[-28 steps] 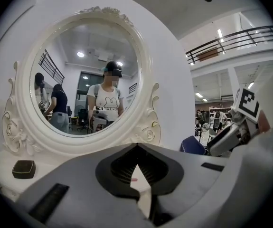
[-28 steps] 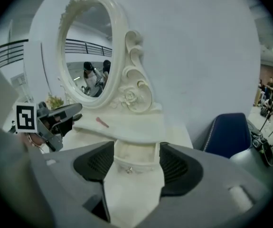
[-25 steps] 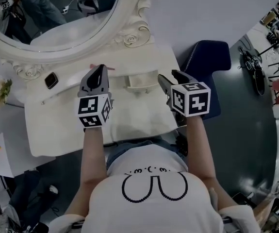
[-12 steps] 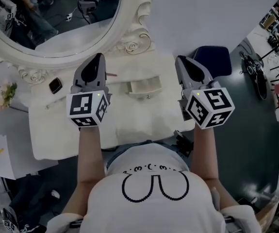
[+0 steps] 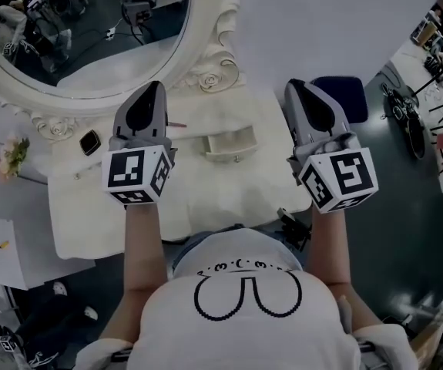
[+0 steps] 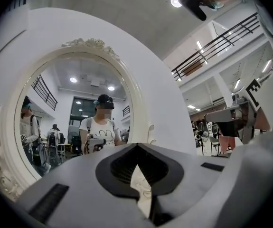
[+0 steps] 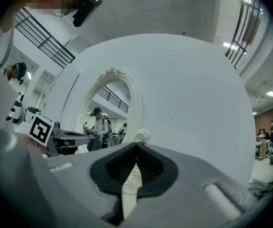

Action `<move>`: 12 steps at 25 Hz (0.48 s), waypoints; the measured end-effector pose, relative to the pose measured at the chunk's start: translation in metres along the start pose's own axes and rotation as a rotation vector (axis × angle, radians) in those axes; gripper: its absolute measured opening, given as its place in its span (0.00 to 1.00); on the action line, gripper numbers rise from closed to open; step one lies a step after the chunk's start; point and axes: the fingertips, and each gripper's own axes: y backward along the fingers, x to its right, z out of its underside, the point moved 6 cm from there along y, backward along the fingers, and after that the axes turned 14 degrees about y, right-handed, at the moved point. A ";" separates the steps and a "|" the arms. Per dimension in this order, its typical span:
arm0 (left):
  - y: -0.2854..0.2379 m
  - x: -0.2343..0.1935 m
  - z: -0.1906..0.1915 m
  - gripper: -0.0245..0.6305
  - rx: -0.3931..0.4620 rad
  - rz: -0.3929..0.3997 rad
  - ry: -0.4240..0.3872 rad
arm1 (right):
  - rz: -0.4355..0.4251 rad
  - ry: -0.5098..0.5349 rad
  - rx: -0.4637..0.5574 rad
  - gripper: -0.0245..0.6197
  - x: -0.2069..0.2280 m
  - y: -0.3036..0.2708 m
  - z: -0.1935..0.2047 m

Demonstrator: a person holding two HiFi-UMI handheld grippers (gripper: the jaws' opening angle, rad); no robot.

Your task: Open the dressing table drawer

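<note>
Below the mirror's (image 5: 90,45) lower rim: left gripper (image 5: 153,91) held above the table (image 5: 229,195), jaws pressed together on nothing. Just under the mirror's right-hand carved scroll: drawer (image 5: 231,142) pulled out, shallow and cream, its inside showing, with a small knob on the front. Looks done, with little left beyond backing off. Right of the mirror: right gripper (image 5: 295,88), jaws likewise closed and empty.

You have a small black rectangular device (image 5: 90,142) at the counter's (image 5: 229,190) rear left corner, pale flowers (image 5: 11,156) beyond its left edge, and a navy padded stool (image 5: 344,91) off its right edge.
</note>
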 end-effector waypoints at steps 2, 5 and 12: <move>0.000 0.000 -0.001 0.03 0.004 0.000 0.001 | -0.001 0.003 -0.004 0.04 -0.001 0.000 0.001; 0.000 -0.001 -0.002 0.04 0.008 -0.002 0.001 | -0.004 0.007 -0.011 0.04 -0.002 -0.001 0.002; 0.000 -0.001 -0.003 0.03 0.011 -0.002 0.000 | -0.009 -0.008 0.000 0.04 -0.002 -0.001 0.000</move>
